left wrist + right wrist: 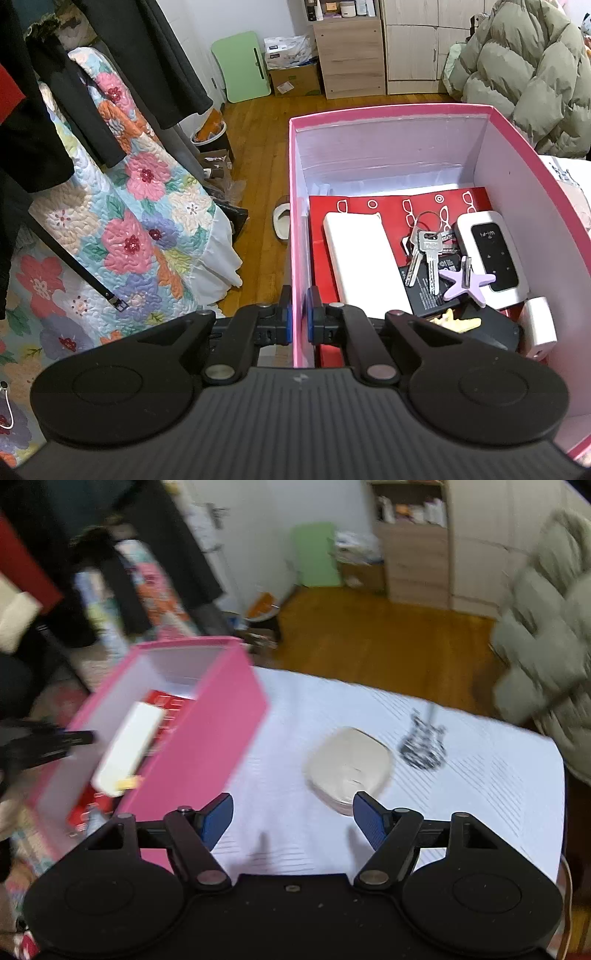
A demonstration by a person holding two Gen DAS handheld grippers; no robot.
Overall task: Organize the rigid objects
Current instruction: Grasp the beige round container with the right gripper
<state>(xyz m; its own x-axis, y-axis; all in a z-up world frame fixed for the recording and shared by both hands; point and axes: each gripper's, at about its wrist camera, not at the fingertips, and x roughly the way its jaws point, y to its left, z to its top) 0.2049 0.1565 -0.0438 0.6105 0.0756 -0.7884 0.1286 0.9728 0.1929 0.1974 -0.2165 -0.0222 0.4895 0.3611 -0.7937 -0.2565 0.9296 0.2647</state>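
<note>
Box [517, 155], pink card outside, smooth white inside, open-topped, standing at the left edge of a white table [480, 775]. On its floor lies a flat red sheet [388, 206] printed with white outlines. On that, a long white rounded bar [364, 258], glossy; a bunch of metal keys [424, 251] on a ring; a white pocket device [491, 254] with a black glass face; a lilac star-shaped piece [466, 282], matte; a flat black slab [428, 291] with fine print; a small yellow toothed bit [456, 321]; a pale rounded block [539, 325] against the right wall.

Left gripper [299, 317] is clamped on the box's left wall, blue pads pressed to either side of the card.

Right gripper [291, 821] hangs over the table beside the box, jaws opening, nothing between them. Just ahead lies a beige rounded case [349, 766], pebble-shaped, blurred. Beyond it, a small black-and-white guitar-shaped thing [423, 742].

Past the table: wood plank floor [266, 147], puffy olive quilted coat [532, 74], floral quilt [140, 229].
</note>
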